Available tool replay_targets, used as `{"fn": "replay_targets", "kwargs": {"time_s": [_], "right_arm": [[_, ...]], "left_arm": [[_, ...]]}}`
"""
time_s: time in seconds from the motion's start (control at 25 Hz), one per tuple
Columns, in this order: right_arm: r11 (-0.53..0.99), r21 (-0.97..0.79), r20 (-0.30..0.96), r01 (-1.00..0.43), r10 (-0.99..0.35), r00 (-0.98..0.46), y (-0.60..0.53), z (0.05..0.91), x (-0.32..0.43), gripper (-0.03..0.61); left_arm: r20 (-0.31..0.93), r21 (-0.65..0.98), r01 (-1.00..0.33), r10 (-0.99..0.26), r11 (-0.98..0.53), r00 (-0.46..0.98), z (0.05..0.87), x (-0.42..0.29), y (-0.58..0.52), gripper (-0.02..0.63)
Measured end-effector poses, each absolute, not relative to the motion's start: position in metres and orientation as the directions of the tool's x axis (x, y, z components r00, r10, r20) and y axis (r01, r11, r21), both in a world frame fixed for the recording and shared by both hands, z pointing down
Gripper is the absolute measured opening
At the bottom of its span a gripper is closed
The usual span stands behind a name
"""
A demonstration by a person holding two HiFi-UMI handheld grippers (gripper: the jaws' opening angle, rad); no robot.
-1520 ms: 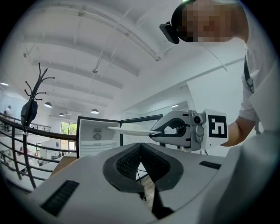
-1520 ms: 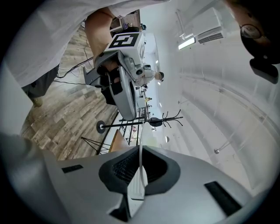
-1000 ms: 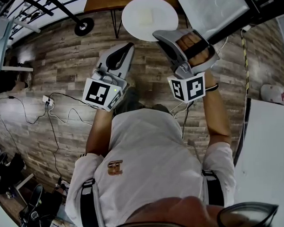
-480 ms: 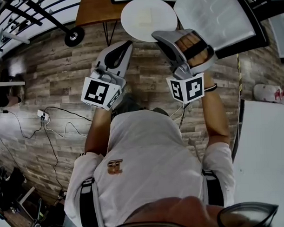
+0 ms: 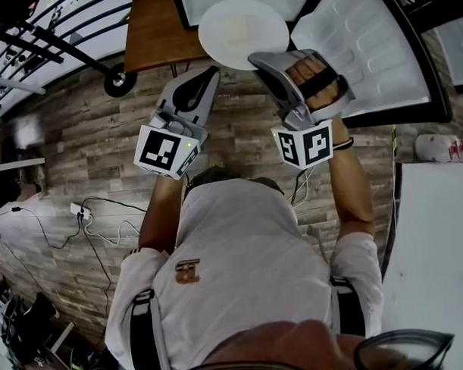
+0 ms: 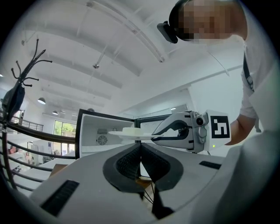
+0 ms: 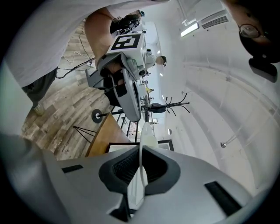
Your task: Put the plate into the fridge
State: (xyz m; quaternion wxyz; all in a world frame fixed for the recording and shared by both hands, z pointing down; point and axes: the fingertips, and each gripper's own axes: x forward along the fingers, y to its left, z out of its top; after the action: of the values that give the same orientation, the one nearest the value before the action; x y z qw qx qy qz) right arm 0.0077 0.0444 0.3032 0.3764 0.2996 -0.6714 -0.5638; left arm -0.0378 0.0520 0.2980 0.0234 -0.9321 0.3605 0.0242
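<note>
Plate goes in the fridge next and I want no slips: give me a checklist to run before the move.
1. Grip: right claw shut on plate: ok.
2. Plate level: ok.
3. Block sits mid-plate: ok.
4. Fridge door open: ok.
5. Left claw shut, empty: ok.
6. Room inside fridge: cannot tell.

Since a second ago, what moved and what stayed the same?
The person carried the plate toward the open fridge door. The door and the wooden table now fill more of the head view's top. Nothing was grabbed or let go. The right gripper still clamps the plate's rim, and the left gripper stays shut and empty.
</note>
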Motion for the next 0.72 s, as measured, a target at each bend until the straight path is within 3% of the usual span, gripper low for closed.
{"fn": "replay_targets", "kwargs": {"time_s": [0.72], "right_arm": [[0.217, 0.976, 0.21, 0.037, -0.866, -0.455, -0.055, 0.325, -0.042, 0.04]], "left_arm": [[-0.084, -0.004, -0.611, -0.609, -0.791, 0.789, 0.312, -0.091, -0.048, 0.018]]}}
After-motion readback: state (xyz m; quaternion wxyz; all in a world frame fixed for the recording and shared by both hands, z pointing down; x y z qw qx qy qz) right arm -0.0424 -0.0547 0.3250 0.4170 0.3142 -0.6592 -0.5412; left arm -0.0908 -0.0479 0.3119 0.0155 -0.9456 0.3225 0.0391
